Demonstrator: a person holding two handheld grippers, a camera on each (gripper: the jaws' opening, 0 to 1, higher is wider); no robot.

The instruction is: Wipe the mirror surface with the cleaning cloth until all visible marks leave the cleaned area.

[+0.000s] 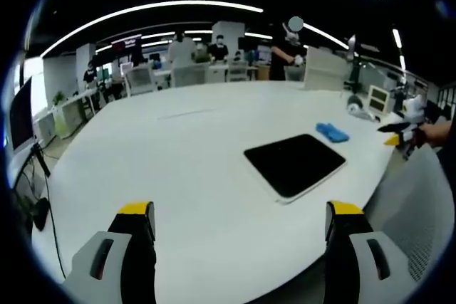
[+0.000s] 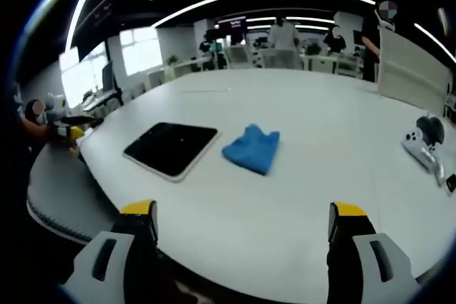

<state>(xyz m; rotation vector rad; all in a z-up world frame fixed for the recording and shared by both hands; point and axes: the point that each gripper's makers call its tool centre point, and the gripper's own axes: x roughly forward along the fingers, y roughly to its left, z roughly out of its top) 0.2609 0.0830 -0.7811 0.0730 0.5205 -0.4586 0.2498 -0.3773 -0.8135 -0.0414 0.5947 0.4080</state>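
Behind everything we see an open office with desks, monitors and several people standing under long ceiling lights. Our work surface is a broad white counter point(image 1: 178, 176) with a rounded edge. On it lies the flat, dark rectangular mirror with a pale rim point(image 1: 295, 163), also seen in the right gripper view point(image 2: 172, 147), and just beside it, near but not touching as far as we can tell, sits the crumpled blue cleaning cloth point(image 2: 251, 149), which appears small and further off in the left gripper view point(image 1: 332, 132). Well apart from these, toward the counter's far side in the right gripper view, rests a small white device with dark parts point(image 2: 422, 142).

Our left hand-held gripper point(image 1: 239, 222) hovers over bare counter with its jaws spread wide and nothing between them. Our right hand-held gripper point(image 2: 242, 222) is likewise released, jaws apart and empty, pointed toward the cloth and mirror from the counter's edge.

We judge the task as not yet begun: the cloth is unheld and off the mirror, and no wiping is under way. Whether marks remain on the mirror's dark face we cannot tell. What is left is grasping the cloth, wiping the mirror, and checking it.
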